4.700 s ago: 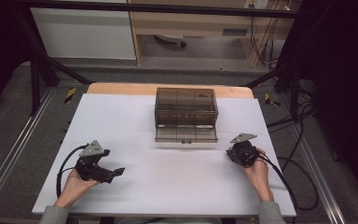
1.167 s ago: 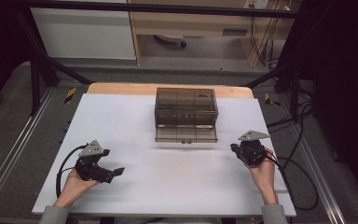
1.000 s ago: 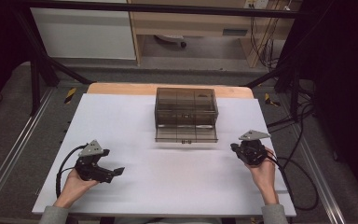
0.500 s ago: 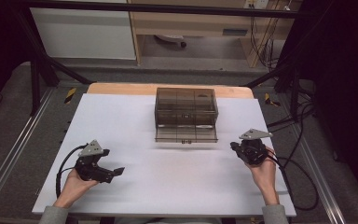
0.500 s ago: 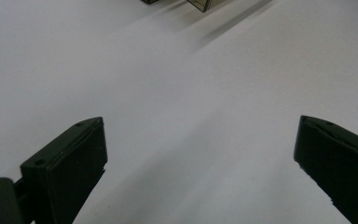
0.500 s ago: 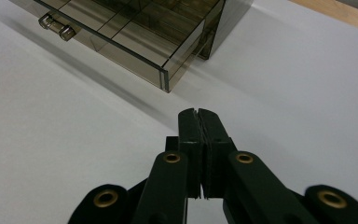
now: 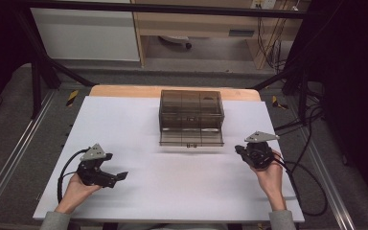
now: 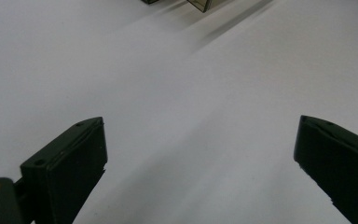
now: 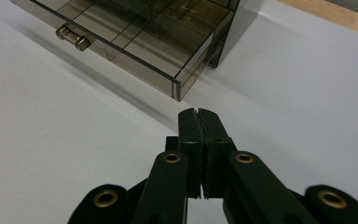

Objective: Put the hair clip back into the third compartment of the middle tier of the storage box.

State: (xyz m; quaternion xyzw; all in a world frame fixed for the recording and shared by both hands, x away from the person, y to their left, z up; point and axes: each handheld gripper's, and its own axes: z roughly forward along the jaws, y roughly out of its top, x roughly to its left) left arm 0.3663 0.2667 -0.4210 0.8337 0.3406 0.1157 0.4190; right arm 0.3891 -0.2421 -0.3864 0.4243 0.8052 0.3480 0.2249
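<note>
Since the earliest frame, the right gripper [image 7: 240, 150] has shifted slightly toward the right edge of the tabletop [image 7: 124, 120]; the left gripper [image 7: 123, 176] and the drawer box [image 7: 190, 109] are unchanged.

Right gripper: jaws clenched together, nothing between them. It sits just beside the front right corner of the pulled-out drawer [image 7: 190, 138], apart from it; in the right gripper view that corner [image 9: 177, 86] lies directly ahead of the closed tips [image 9: 198, 113], with the drawer handle [image 9: 72, 38] further left.

Left gripper: jaws released and wide apart, nothing between them, near the front left corner of the tabletop, well apart from the drawer box.

Drawer box: a smoky transparent unit at the middle of the far edge, drawer open toward the person, dividers visible inside.

Clearance: open white surface spans the whole front half between the two grippers, and both sides of the box.
</note>
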